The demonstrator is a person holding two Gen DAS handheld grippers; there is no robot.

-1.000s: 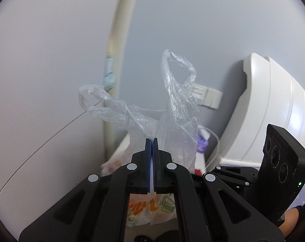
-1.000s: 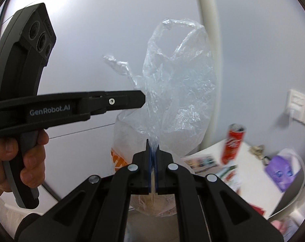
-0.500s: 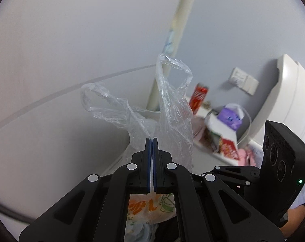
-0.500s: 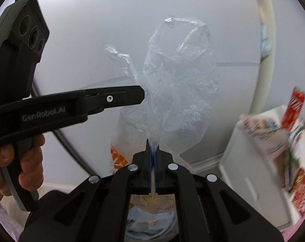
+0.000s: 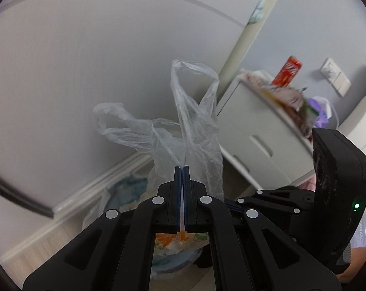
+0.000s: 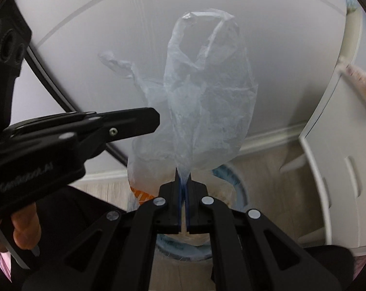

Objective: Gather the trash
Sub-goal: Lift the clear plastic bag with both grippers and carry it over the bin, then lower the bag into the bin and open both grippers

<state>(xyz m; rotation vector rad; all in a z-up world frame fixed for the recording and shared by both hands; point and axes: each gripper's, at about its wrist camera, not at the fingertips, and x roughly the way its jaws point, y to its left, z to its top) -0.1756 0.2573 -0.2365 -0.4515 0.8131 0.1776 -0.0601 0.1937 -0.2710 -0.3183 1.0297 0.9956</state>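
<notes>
A clear plastic trash bag (image 5: 197, 126) hangs between my two grippers, its handle loops standing up above the pinch points. My left gripper (image 5: 182, 168) is shut on the bag's film. My right gripper (image 6: 183, 172) is shut on another part of the same bag (image 6: 207, 101). Orange-printed wrappers and pale trash (image 5: 175, 238) lie in the bag's bottom, which sits over a blue-rimmed bin (image 6: 233, 181) on the floor. In the right wrist view the left gripper (image 6: 156, 118) reaches in from the left, held by a hand (image 6: 25, 228).
A white cabinet (image 5: 262, 133) stands at right with a red can (image 5: 288, 72), snack packets and a purple item (image 5: 318, 109) on top. White wall and baseboard (image 5: 93, 189) lie behind the bag. Wood floor (image 6: 267, 169) spreads below. A cream pipe (image 5: 250, 31) runs up the wall.
Both grippers have come down with the bag still pinched. The views have tilted from the upper wall toward the floor, baseboard and bin; the cabinet now shows from above its front.
</notes>
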